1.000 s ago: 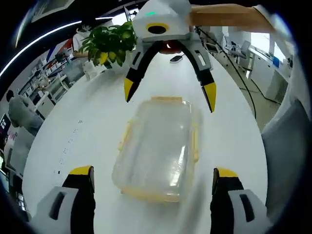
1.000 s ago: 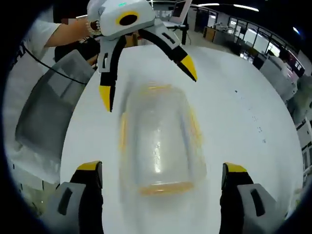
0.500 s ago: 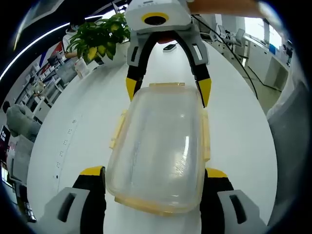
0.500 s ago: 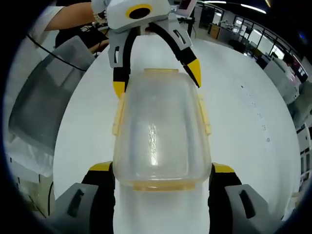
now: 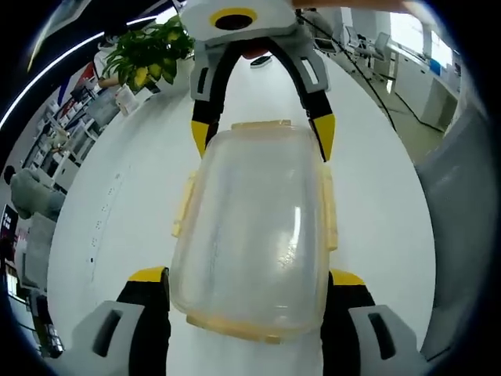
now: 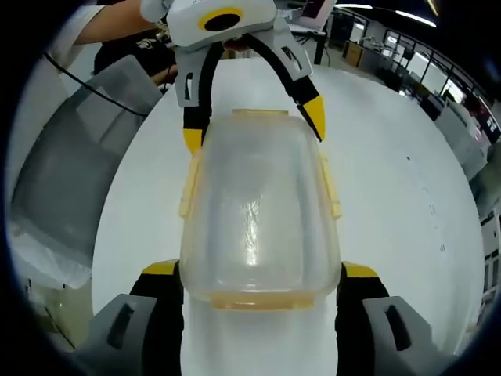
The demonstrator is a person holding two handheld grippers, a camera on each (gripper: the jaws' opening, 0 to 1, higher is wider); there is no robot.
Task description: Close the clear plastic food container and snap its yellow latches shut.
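Left tongs (image 5: 244, 276) spread wide, straddling one short end of the clear container (image 5: 254, 227), tips flanking its corners! Right tongs (image 6: 261, 270) equally wide at the opposite end. Lid sits on top; side yellow latches (image 6: 188, 188) stick outward. Container rests on the white surface (image 5: 125, 211), potted plant (image 5: 145, 59) beyond.

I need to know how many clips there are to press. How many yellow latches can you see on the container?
4: on the container, one latch on the far end, one on the near end, one on the left side, one on the right side.
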